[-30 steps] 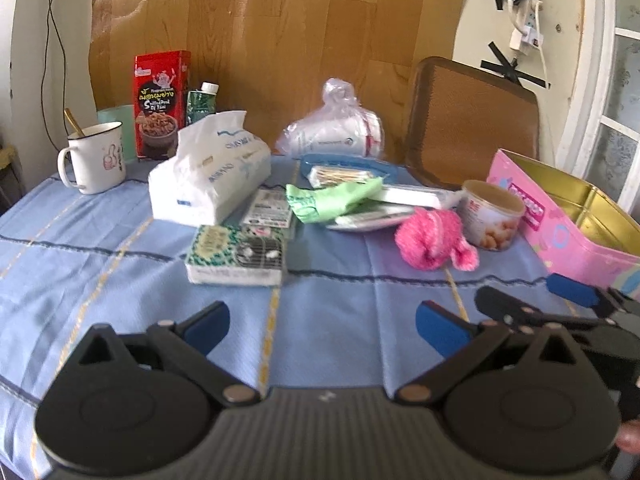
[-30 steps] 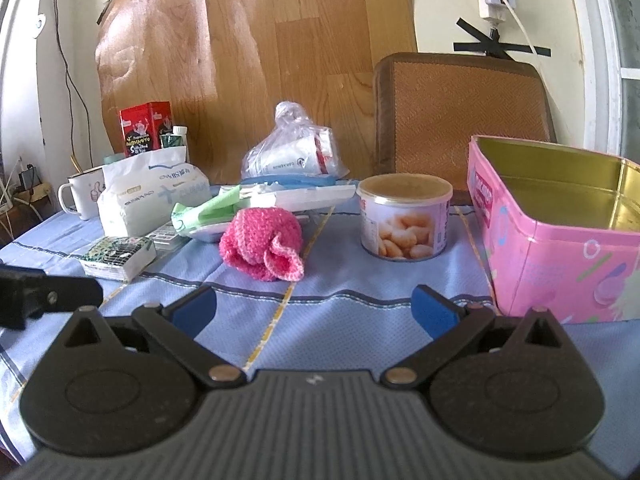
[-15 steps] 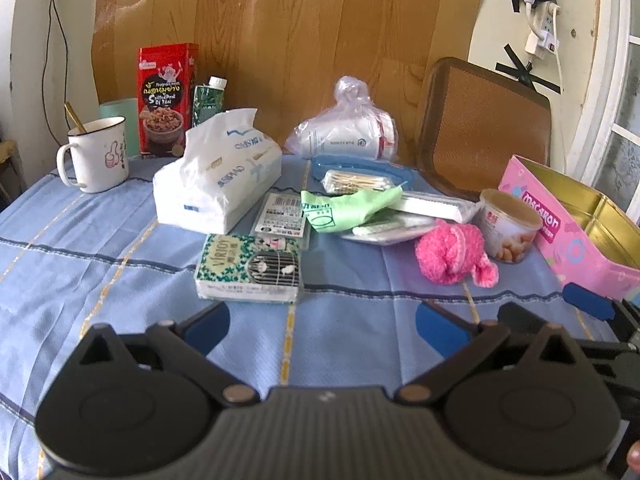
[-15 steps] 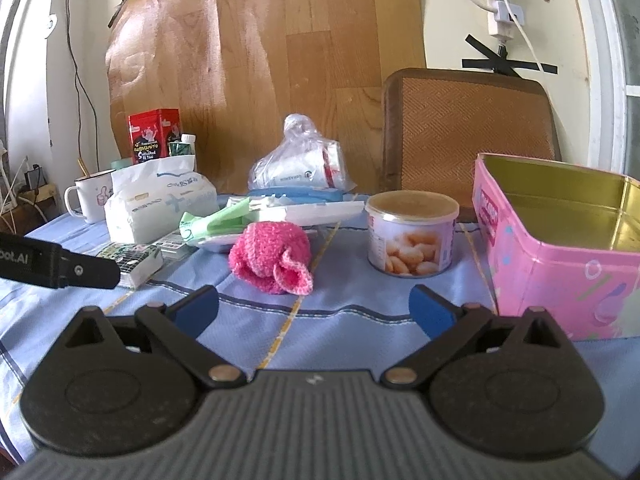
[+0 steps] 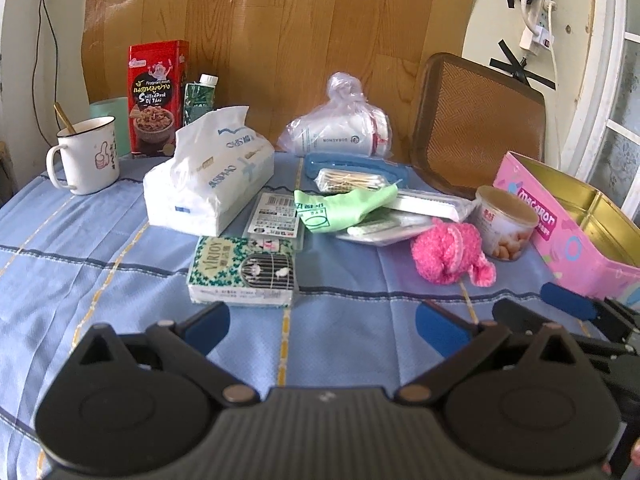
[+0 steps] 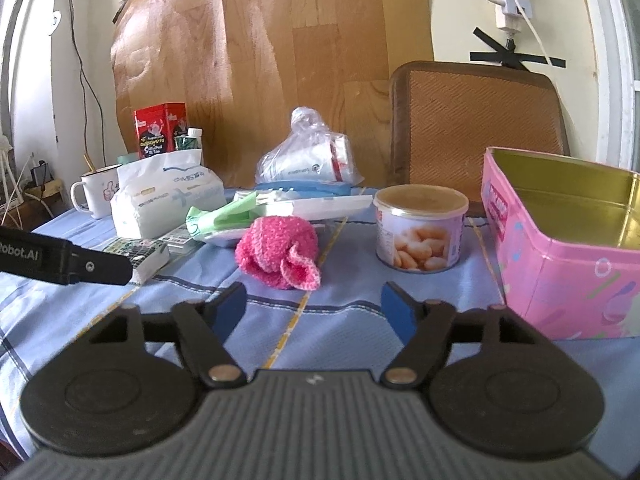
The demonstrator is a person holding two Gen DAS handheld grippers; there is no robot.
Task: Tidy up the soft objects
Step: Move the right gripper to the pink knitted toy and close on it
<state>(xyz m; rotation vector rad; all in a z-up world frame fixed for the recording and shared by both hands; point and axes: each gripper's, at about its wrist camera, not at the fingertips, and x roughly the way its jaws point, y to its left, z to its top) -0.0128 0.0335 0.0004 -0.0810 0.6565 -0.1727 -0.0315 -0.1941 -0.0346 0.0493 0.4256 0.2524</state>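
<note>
A pink knitted piece (image 5: 448,254) (image 6: 278,252) lies on the blue tablecloth (image 5: 340,320), left of an open pink tin (image 5: 576,232) (image 6: 568,248). A green cloth (image 5: 340,208) (image 6: 224,214) drapes over white packets behind it. A white tissue pack (image 5: 208,184) (image 6: 168,200) and a small green-patterned tissue packet (image 5: 244,274) sit to the left. My left gripper (image 5: 322,322) is open above bare cloth, just short of the small packet. My right gripper (image 6: 314,308) hovers short of the pink knit; its jaws are closing with nothing between them.
A can of beans (image 6: 420,232) stands between the knit and the tin. A white mug (image 5: 86,156), a red snack box (image 5: 156,96), a bagged white bundle (image 5: 340,136) and a chair back (image 5: 476,124) line the far side.
The right gripper's fingers have drawn closer together. The left view has shifted, so the objects sit a little farther right, and the left gripper's tip reaches farther into the right wrist view.
</note>
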